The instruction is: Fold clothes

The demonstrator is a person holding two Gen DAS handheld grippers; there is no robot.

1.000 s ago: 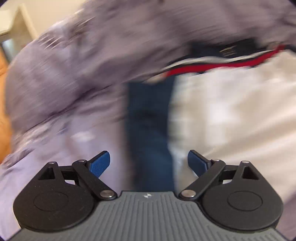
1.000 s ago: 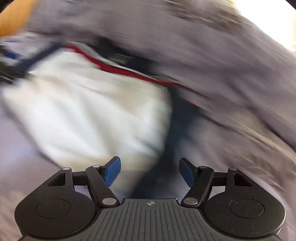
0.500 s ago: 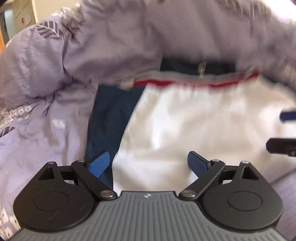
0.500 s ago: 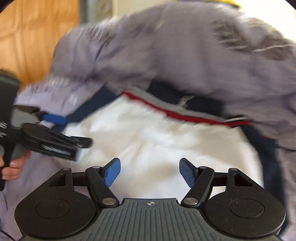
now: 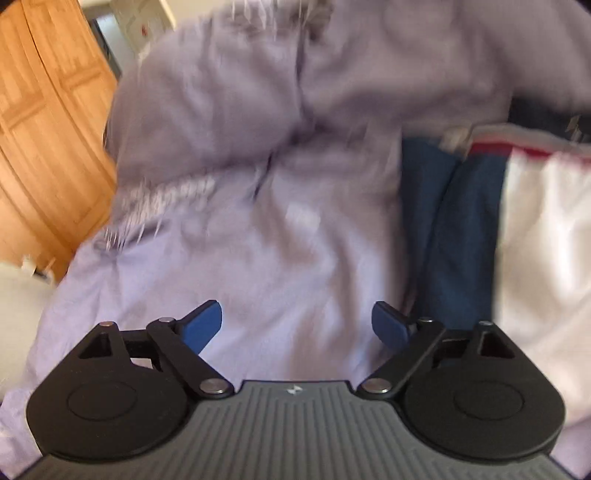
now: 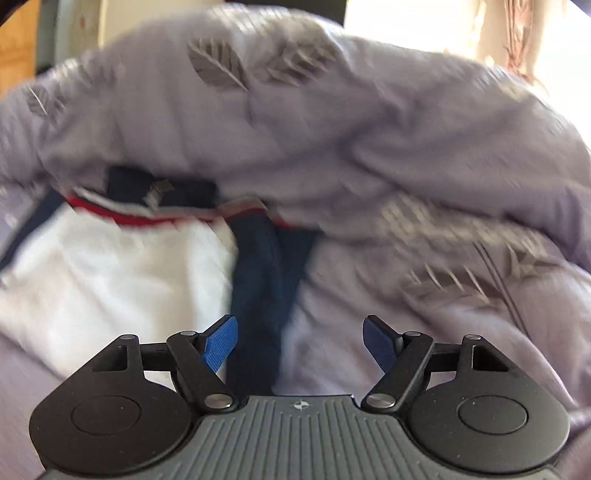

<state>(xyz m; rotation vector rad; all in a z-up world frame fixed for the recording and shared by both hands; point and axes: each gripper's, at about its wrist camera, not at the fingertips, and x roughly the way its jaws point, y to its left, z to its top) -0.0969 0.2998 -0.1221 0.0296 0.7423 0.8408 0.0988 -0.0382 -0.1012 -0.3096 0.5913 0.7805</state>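
Observation:
A white shirt [image 6: 110, 273] with navy sleeves [image 6: 262, 280] and a red-striped collar [image 6: 122, 218] lies flat on a lilac bedspread [image 6: 406, 325]. In the left wrist view the shirt [image 5: 546, 258] is at the right edge, its navy sleeve [image 5: 450, 229] beside it. My left gripper [image 5: 296, 325] is open and empty over the bedspread [image 5: 258, 266], left of the sleeve. My right gripper [image 6: 299, 341] is open and empty, just above the right navy sleeve's edge.
A bunched lilac duvet with grey leaf prints [image 6: 295, 110] rises behind the shirt and overlaps its collar. A wooden wardrobe door [image 5: 48, 147] stands at the far left. Bright window light [image 6: 424, 22] shows at the back right.
My left gripper has swung left, off the shirt and over the bare bedspread. My right gripper has shifted right, from the white front to the navy sleeve. Both stay open.

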